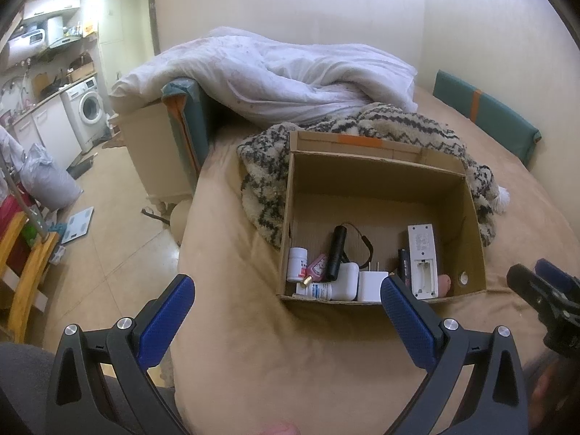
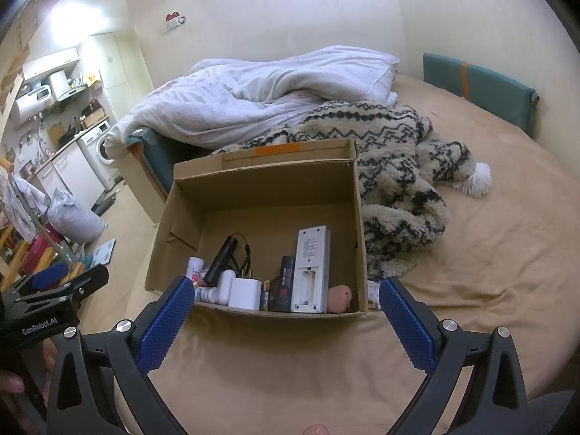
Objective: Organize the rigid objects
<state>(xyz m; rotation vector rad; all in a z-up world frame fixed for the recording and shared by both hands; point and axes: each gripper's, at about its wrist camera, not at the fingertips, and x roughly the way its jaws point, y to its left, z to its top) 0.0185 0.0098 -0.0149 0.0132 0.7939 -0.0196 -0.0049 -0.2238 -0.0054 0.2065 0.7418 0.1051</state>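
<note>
— What do we see, biggest first?
— We see a bed point(image 2: 471, 272) under a tan sheet, a white duvet point(image 2: 275, 90) heaped at its far end, and a patterned blanket point(image 2: 398, 152) beside it.
— And the box?
— An open cardboard box point(image 2: 253, 188) sits on the sheet, touching the blanket. Along its near wall lie a white remote point(image 2: 310, 268), a black flashlight point(image 2: 221, 261), a white charger point(image 2: 244, 291) and a small white bottle point(image 1: 297, 264).
— Our tools?
— Our left gripper point(image 1: 286, 308) and right gripper point(image 2: 286, 308) both hover before the box, fingers spread wide, holding nothing.
</note>
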